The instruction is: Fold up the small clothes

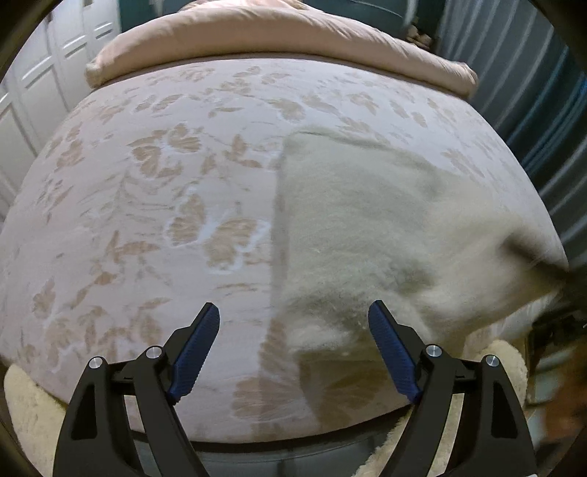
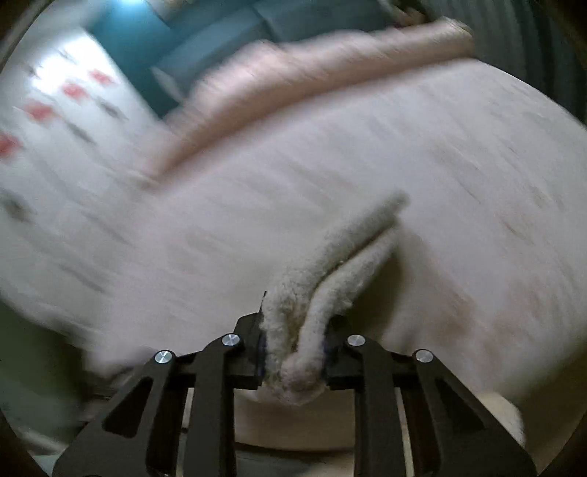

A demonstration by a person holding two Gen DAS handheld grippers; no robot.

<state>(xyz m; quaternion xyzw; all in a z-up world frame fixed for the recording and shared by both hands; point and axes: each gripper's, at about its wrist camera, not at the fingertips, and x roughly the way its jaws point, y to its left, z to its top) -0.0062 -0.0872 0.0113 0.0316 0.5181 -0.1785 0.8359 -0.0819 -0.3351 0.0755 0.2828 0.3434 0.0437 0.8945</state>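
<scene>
While bunched between clamped right fingers [image 2: 293, 352], fleece garment [image 2: 341, 257]; left fingers [image 1: 293, 352] apart, empty.

We see a fluffy cream fleece garment [image 1: 352, 220] on a pale pink bedspread [image 1: 146, 220] patterned with tan leaves, a plain dusty-pink folded duvet [image 1: 256, 33] behind, and black tongs [image 1: 293, 352] with blue pads.

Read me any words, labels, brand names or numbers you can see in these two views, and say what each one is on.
None can be read: no text shows on the fluffy cream garment, the pink leaf-patterned bedspread, the folded pink quilt or either black gripper. The right wrist view is motion-blurred; the red marks on the white doors are illegible.
</scene>
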